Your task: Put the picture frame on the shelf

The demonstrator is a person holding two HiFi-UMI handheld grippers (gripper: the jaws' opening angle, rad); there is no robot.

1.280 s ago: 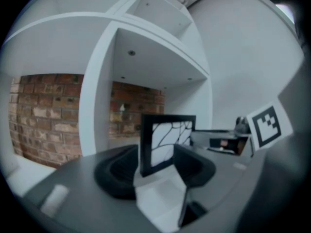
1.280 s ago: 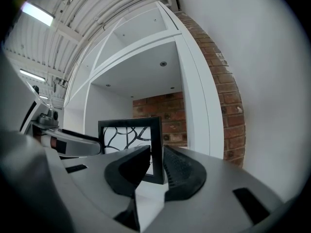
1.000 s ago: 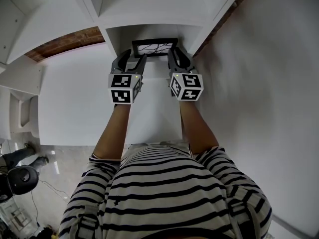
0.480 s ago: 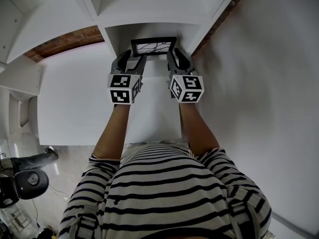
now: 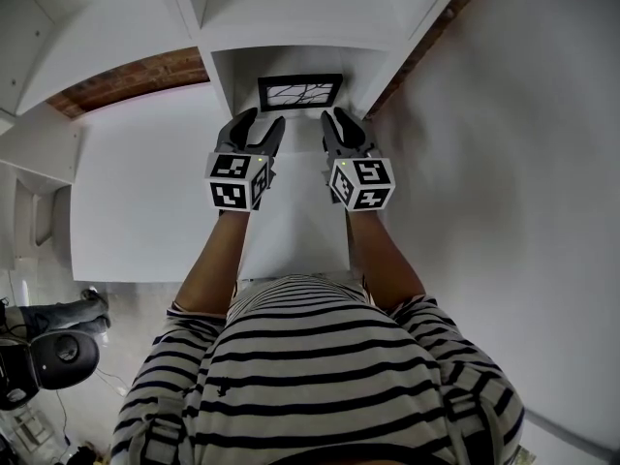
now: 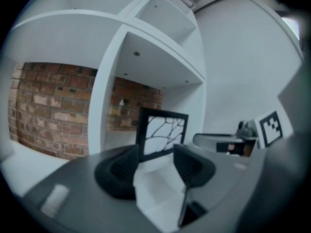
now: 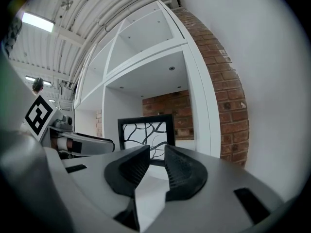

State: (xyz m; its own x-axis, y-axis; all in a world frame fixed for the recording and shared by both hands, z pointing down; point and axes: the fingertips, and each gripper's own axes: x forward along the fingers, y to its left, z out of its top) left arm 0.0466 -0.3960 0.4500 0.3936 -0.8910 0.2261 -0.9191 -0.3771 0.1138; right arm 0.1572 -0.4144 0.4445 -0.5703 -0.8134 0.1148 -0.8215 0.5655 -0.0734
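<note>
**Frame stands in the shelf, both claws empty**

The picture frame stands upright inside a compartment of the white shelf. It has a black border around a white picture with dark branching lines. The left claw and the right claw hover just in front of it, without touching. The left jaws are wide apart and the right jaws a little apart. Neither claw holds anything.

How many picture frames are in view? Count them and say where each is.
1. The picture frame stands upright in the white shelf compartment, ahead of the left gripper and right gripper, held by neither.
</note>
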